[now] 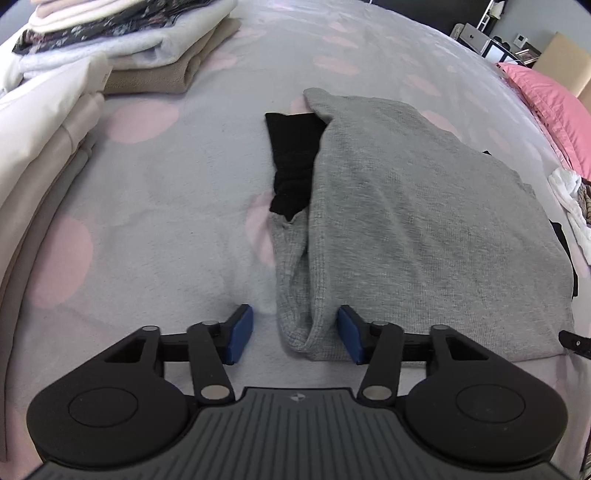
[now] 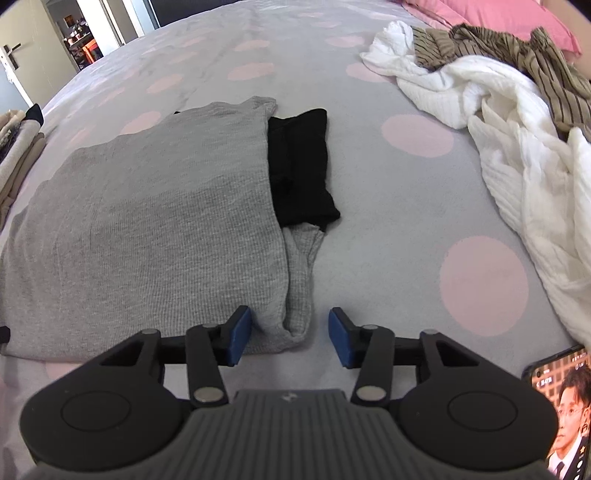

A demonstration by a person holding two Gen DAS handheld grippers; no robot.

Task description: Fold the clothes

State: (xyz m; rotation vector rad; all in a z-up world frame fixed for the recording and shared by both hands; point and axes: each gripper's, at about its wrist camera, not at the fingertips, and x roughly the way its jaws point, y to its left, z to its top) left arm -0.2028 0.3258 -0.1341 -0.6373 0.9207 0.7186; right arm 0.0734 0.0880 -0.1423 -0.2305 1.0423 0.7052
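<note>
On the grey bedspread [image 1: 155,206] with pale pink dots, a grey ribbed garment [image 1: 417,229] lies flat, partly folded, its long edges turned in so a rolled fold runs down each side. A black garment [image 1: 293,162] sticks out from under the grey one at both of those sides (in the right wrist view it shows as a dark panel [image 2: 301,166] beside the fold, touching it). The left gripper [image 1: 295,334] sits low over the near left corner of the grey garment, fingers apart, blue pads [image 1: 240,332] on either side of the rolled fold; one pad is on bare bedspread, the other against or over the fabric, not clamped on anything. The right gripper [image 2: 290,336] is at the near right corner of the grey ribbed garment [image 2: 147,221], fingers likewise spread wide, straddling the folded edge with nothing pinched; whether the pads touch the cloth I cannot tell. Bedspread [image 2: 369,240] is bare just right of that corner. At far left in the left wrist view, a stack of folded clothes [image 1: 122,48] in cream, beige, pale grey and a dark floral print sits on the bed, well apart from the grey garment, with more cream fabric [image 1: 40,140] nearer along the left edge. In the right wrist view a crumpled white garment [image 2: 517,147] and a brown striped garment [image 2: 498,48] lie heaped at right, pink pillow [image 2: 509,18] behind them. A phone [image 2: 557,413] with its screen lit lies at the bottom right, near the right gripper.
</note>
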